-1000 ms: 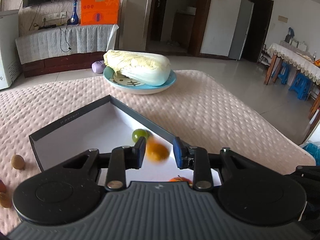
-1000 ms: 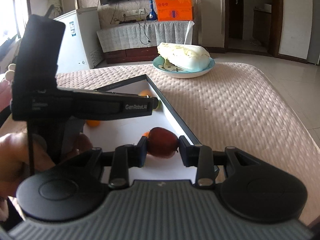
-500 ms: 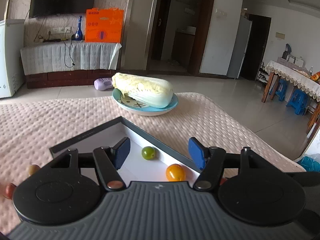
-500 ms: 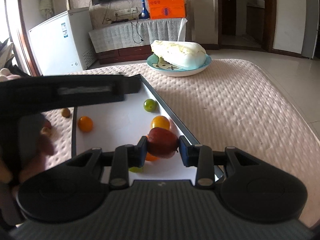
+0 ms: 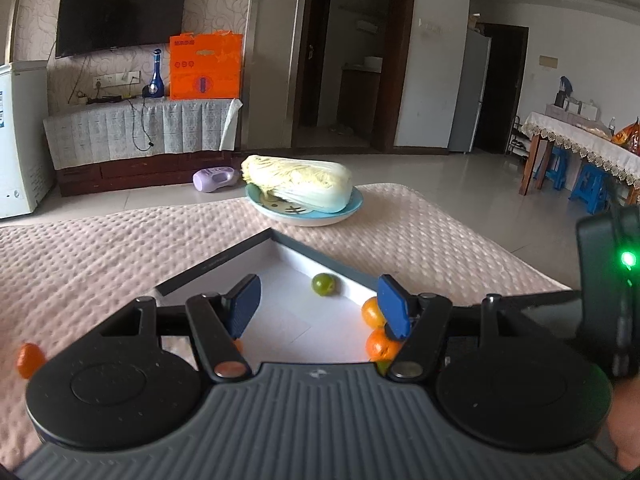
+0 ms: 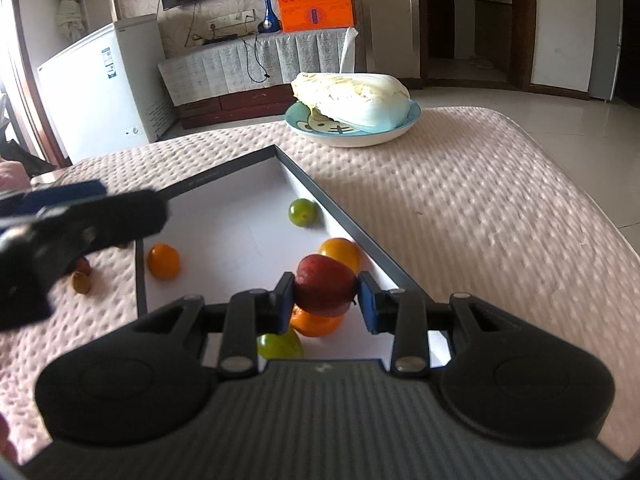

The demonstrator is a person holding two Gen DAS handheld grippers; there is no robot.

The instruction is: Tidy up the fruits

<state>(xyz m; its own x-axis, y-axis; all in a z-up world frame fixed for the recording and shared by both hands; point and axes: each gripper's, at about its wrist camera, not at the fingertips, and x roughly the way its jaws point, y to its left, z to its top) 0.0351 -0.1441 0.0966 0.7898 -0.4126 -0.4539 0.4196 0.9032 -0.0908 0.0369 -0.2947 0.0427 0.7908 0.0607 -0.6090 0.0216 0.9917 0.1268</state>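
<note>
While right hand-held gripper (image 6: 325, 300) clamps red fruit (image 6: 325, 291) | left hand-held gripper (image 5: 319, 306) wide, empty | tray (image 6: 224, 172) (white floor): green fruit (image 6: 303, 212)

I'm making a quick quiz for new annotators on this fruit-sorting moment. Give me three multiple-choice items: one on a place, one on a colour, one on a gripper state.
1. Where does the cabbage lie?
A. in the box
B. on the blue plate
C. on the floor

2. What colour is the fruit in the right gripper?
A. dark red
B. green
C. yellow

3. How is the left gripper?
A. shut on an orange
B. shut on nothing
C. open, holding nothing

Answers:
1 B, it rests on the blue plate beyond the box.
2 A, a dark red fruit sits between the fingers.
3 C, its blue pads stand wide apart.
</note>
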